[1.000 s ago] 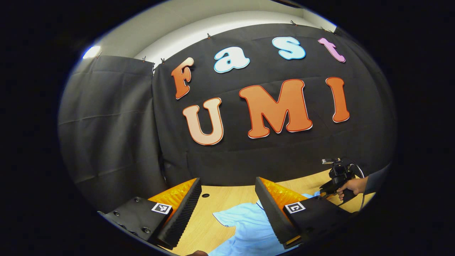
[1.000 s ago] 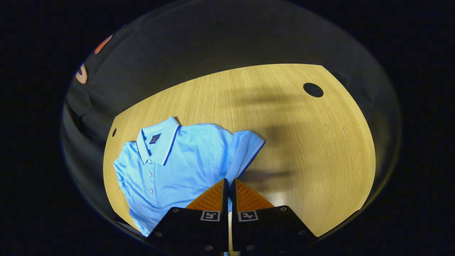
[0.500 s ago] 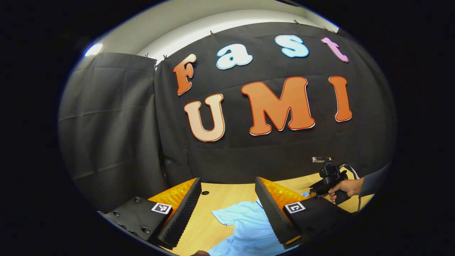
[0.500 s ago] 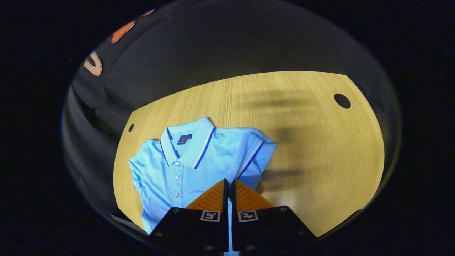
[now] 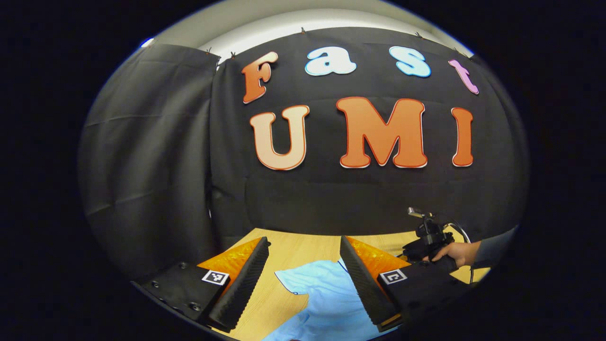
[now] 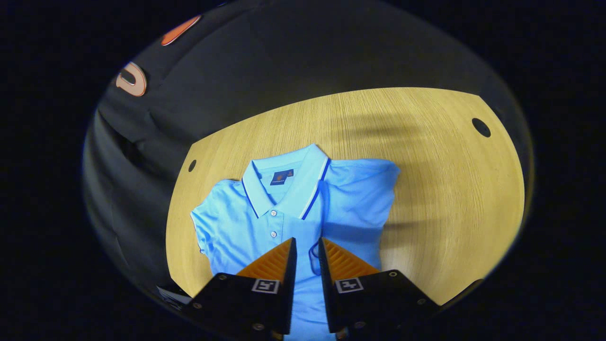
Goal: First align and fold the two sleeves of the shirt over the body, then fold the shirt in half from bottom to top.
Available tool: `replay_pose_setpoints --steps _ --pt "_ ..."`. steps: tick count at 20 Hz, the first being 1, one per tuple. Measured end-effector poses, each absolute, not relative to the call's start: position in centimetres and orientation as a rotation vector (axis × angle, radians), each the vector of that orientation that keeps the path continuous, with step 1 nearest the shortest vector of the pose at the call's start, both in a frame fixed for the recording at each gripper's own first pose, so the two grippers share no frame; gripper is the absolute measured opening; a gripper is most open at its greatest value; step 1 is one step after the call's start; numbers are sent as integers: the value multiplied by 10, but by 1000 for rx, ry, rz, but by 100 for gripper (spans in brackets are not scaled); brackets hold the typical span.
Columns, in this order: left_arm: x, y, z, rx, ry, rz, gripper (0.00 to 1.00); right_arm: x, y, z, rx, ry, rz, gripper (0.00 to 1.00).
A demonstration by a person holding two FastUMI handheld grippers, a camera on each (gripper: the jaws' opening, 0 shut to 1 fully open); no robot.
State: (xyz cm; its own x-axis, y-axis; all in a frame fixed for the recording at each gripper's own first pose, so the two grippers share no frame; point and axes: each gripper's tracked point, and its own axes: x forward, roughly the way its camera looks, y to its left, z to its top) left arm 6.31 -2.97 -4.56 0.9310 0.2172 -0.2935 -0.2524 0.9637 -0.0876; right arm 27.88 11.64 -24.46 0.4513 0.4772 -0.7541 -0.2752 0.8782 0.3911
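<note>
So the light blue polo shirt (image 6: pixel 284 208) was lying flat on the wooden table (image 6: pixel 440 189), collar (image 6: pixel 289 182) toward the far edge and the button placket running back toward the camera. In the right gripper view, the sleeve on the right side was folded in over the body, with its dark-trimmed hem just showing in the gap between the fingers. The sleeve on the left side (image 6: pixel 208 227) was spread out flat toward the table's left edge.

The right gripper (image 6: pixel 307 246) sat over the middle of the shirt, low in its view, fingers parted by a narrow gap and not clamped on any fabric as far as I could tell. A small dark hole (image 6: pixel 481 127) sat in the tabletop far right, another (image 6: pixel 191 165) far left.

In the left gripper view, the left gripper (image 5: pixel 303 255) was spread wide apart with nothing between its fingers, pointed mostly at the black cloth wall (image 5: pixel 151 142). Part of the shirt (image 5: pixel 322 298) and table (image 5: pixel 303 241) showed below it. Off to the right, a hand (image 5: pixel 452 253) in a dark sleeve (image 5: pixel 492 246) held the other gripper's handle.
</note>
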Motion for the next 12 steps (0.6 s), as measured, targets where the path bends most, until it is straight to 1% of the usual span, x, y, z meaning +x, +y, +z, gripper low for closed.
replay_pose_setpoints --steps 1,2,3,4,5,6,7,8,9,11,12 --pt "68 -27 -56 -135 298 206 100 278 114 -242 207 986 453 39" --pt "75 -24 -69 -160 319 168 99 275 110 -240 195 971 436 43" --pt "82 -20 -82 -193 354 139 100 272 106 -236 193 956 418 51" --pt "89 -14 -97 -227 389 113 99 268 103 -232 197 941 404 52" --pt "95 -8 -110 -256 425 92 100 265 99 -230 201 933 386 50" --pt "102 -3 -123 -279 465 74 100 260 94 -229 205 928 368 59" --pt "108 0 -137 -295 509 51 100 255 89 -227 212 927 348 58" --pt "115 3 -148 -300 545 34 98 250 84 -225 224 924 336 67" --pt "120 6 -161 -297 578 23 97 245 80 -225 234 923 316 72" --pt "123 15 -180 -289 648 -6 97 235 71 -223 251 907 284 81" --pt "127 16 -191 -295 685 -20 99 231 66 -221 256 889 267 83"
